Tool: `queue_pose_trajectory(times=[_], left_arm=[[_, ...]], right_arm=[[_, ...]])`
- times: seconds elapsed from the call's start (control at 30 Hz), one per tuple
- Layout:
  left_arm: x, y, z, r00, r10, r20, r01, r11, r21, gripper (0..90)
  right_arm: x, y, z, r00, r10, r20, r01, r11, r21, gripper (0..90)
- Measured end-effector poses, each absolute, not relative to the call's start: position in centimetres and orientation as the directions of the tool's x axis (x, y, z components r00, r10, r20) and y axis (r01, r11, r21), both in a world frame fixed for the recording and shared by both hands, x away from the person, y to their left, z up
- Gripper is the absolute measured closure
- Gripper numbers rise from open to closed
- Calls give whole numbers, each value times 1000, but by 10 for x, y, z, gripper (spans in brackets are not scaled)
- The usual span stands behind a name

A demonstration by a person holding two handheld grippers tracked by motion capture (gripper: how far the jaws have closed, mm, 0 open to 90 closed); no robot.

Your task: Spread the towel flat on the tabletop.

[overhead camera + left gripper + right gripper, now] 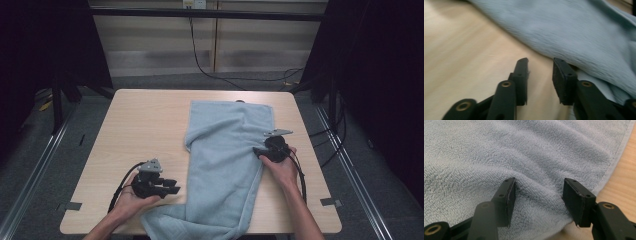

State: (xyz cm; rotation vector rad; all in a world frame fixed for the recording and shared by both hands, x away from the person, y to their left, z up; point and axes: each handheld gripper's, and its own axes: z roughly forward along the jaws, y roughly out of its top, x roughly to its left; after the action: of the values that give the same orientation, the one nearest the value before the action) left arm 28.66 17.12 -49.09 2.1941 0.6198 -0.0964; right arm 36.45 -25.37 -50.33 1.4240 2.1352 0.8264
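A light blue towel (pixel 225 160) lies rumpled down the middle-right of the wooden table (pixel 145 125), its near end hanging over the front edge. My right gripper (pixel 260 151) is at the towel's right edge, open, its jaws pressed down on either side of a raised fold of the towel (pixel 536 192). My left gripper (pixel 172 186) sits low on the table just left of the towel's near part, open. Between its jaws is bare wood, and the towel's edge (pixel 584 47) touches the right jaw.
Black cables (pixel 210 70) run across the floor behind the table. Dark frame posts (pixel 57 100) stand at both sides. Tape marks (pixel 331 202) sit at the table's near corners. Bare wood lies to the left of the towel.
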Motion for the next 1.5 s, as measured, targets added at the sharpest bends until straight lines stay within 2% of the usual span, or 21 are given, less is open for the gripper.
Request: queue_pose_trajectory(times=[0.13, 0.27, 0.33, 0.37, 0.4, 0.43, 0.5, 0.73, 0.8, 0.93, 1.1, 1.2, 1.37, 1.4, 1.5], left_arm=[[274, 163, -495, 900, 336, -278, 430, -575, 696, 561], [271, 158, -498, 910, 320, -264, 410, -596, 690, 541], [268, 157, -498, 918, 295, -266, 395, -611, 686, 589], [268, 157, -498, 918, 295, -266, 395, -611, 686, 646], [265, 156, -498, 924, 281, -260, 381, -618, 687, 646], [260, 154, -498, 936, 241, -256, 352, -634, 688, 795], [257, 153, -497, 936, 232, -266, 353, -635, 687, 855], [258, 161, -492, 917, 275, -290, 399, -591, 701, 877], [256, 170, -486, 908, 294, -298, 416, -551, 724, 879], [250, 180, -478, 901, 310, -304, 427, -507, 749, 881], [235, 205, -471, 875, 356, -329, 467, -441, 766, 882], [229, 212, -473, 871, 352, -342, 477, -443, 759, 881], [217, 216, -476, 859, 340, -384, 505, -432, 748, 857], [221, 214, -474, 859, 347, -376, 501, -420, 757, 778], [240, 203, -475, 856, 377, -353, 501, -437, 748, 654]], right_arm=[[355, -247, -492, -409, 912, -17, 637, 299, 710, 428], [321, -230, -472, -484, 875, 22, 612, 320, 723, 403], [302, -223, -471, -514, 858, 13, 601, 348, 719, 392], [294, -221, -472, -525, 851, -4, 600, 374, 707, 389], [294, -221, -472, -525, 851, -4, 600, 374, 707, 389], [279, -220, -476, -521, 853, 1, 610, 372, 700, 379], [267, -222, -480, -509, 860, -27, 616, 386, 686, 368], [255, -226, -495, -494, 869, -20, 650, 385, 655, 355], [255, -227, -494, -495, 868, -47, 641, 402, 654, 470], [256, -236, -495, -488, 871, -47, 640, 395, 659, 533], [254, -255, -494, -429, 900, -78, 659, 371, 654, 553], [250, -264, -493, -404, 907, -117, 661, 378, 648, 553], [246, -266, -491, -391, 913, -117, 668, 369, 646, 517], [245, -261, -486, -415, 904, -102, 645, 371, 668, 490], [249, -246, -476, -457, 887, -67, 604, 364, 709, 471]])
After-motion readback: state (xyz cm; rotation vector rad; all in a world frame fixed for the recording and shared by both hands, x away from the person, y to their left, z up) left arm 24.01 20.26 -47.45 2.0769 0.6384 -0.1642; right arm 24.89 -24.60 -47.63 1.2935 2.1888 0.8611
